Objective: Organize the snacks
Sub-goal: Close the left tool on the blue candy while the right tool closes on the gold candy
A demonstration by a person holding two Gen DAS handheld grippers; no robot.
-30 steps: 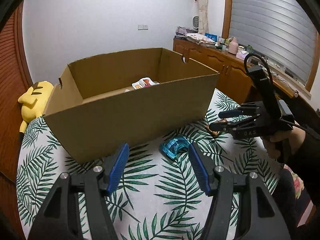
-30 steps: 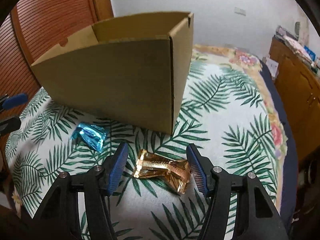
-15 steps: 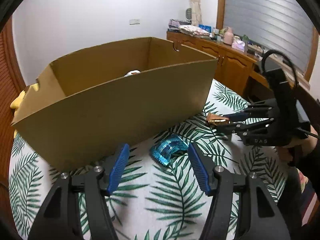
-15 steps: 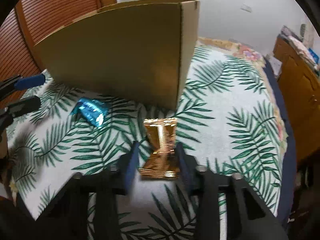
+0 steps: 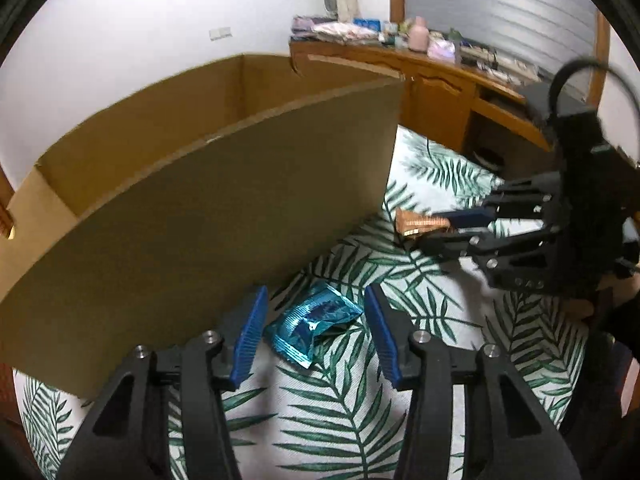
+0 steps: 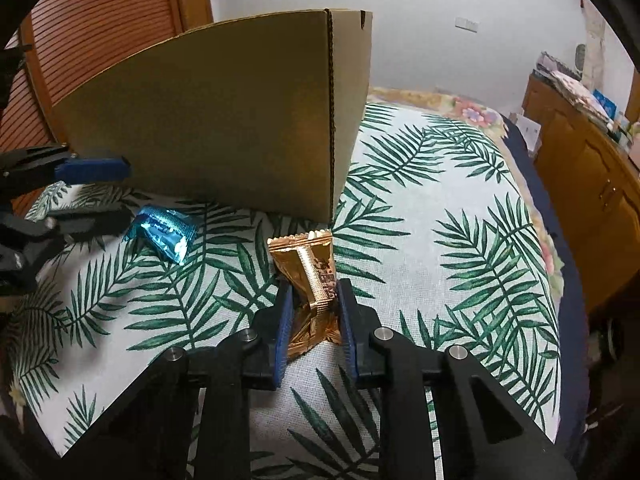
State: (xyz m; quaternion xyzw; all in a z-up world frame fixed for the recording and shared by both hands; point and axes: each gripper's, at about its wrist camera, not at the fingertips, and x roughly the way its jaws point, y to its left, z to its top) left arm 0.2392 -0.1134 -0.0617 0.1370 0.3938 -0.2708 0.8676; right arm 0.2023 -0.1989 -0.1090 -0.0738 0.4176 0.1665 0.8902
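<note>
While both wrappers sit low on the leaf-print cloth (image 6: 440, 208), 2 separate pickups going at once. Right gripper (image 6: 312, 312) clamped on the gold packet (image 6: 308, 264), jaws just closing, pads pinching its crumpled near end so the rest juts forward, free and ready to lift. Seen from the left wrist, same packet poking out of the right gripper's fingers, beside the box corner. Left gripper (image 5: 314, 328) angled down over the blue packet (image 5: 312, 326), jaws spread but just narrowing, blue pads (image 5: 250, 332) flanking the wrapper without pressing it. Blue packet lying flat on the cloth, just in front of the box (image 5: 208, 200) wall, between the fingers. Straddling first, squeezing after: likely the reason for that wide stance, since thin foil slips if caught off-centre. Box standing open-topped right behind both snacks, probably the destination, hence the short reach. Risk ahead: left finger close to the cardboard, could snag it. Neither snack in the box yet.
</note>
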